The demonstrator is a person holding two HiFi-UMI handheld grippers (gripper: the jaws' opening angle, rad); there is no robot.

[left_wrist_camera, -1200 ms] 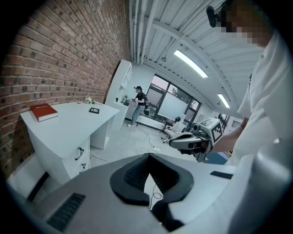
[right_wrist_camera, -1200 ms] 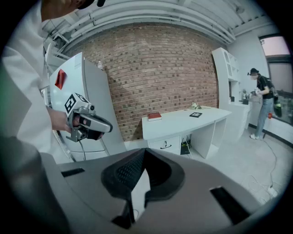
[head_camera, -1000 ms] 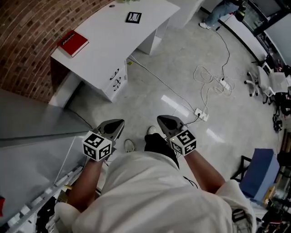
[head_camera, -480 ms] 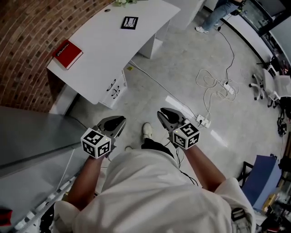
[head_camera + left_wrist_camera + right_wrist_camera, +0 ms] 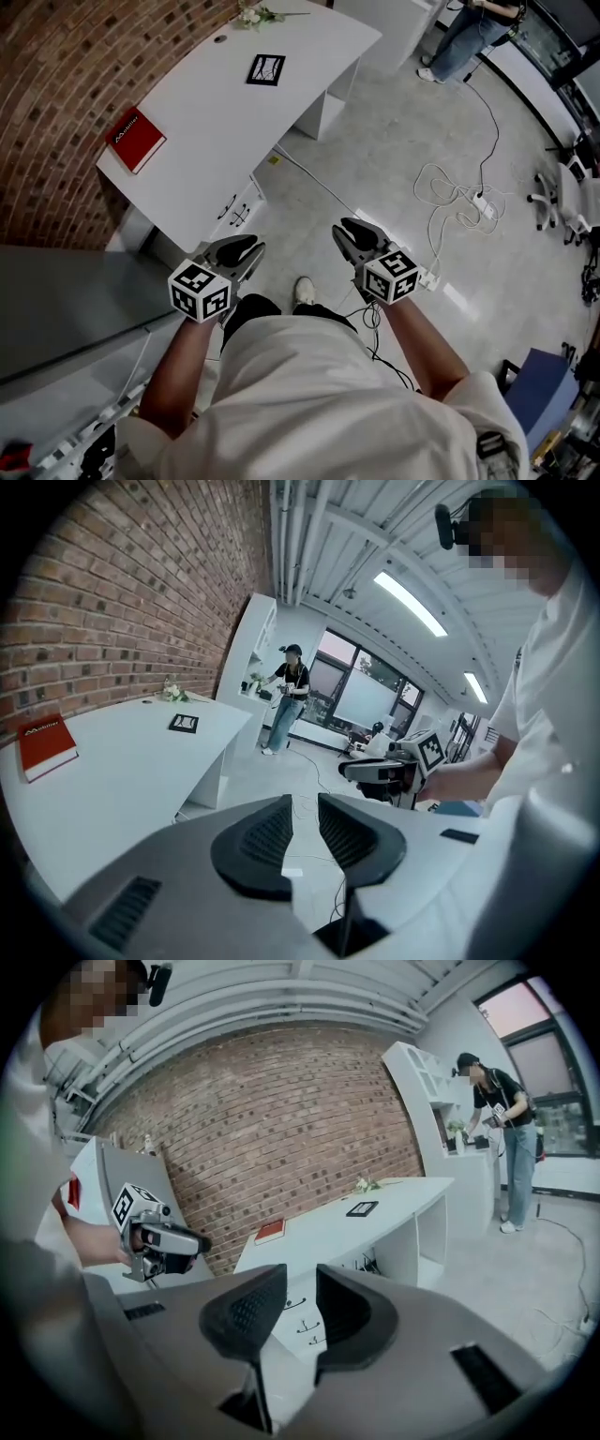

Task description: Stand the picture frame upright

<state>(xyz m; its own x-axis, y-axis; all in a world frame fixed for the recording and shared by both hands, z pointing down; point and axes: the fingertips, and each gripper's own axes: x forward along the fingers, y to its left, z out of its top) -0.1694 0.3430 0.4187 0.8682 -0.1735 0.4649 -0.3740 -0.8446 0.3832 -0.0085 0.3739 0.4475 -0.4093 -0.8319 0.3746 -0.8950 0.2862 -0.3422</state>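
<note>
The picture frame (image 5: 266, 69) is black with a white picture and lies flat on the white desk (image 5: 202, 141), far ahead of both grippers. It also shows flat in the left gripper view (image 5: 184, 724) and the right gripper view (image 5: 362, 1208). My left gripper (image 5: 246, 251) hangs over the floor near the desk's front corner. Its jaws are opening with nothing between them (image 5: 303, 801). My right gripper (image 5: 350, 232) is level with it, to the right, open and empty (image 5: 300, 1277).
A red book (image 5: 136, 139) lies at the desk's left end and small flowers (image 5: 251, 15) at its far end. Drawers (image 5: 239, 206) face me. White cables and a power strip (image 5: 480, 199) trail on the floor. A person (image 5: 469, 37) stands beyond the desk. A brick wall (image 5: 56, 75) is on the left.
The person holding the grippers has stepped forward, so the desk and frame sit nearer and lower in the head view. Both grippers stay held out in front of the body.
</note>
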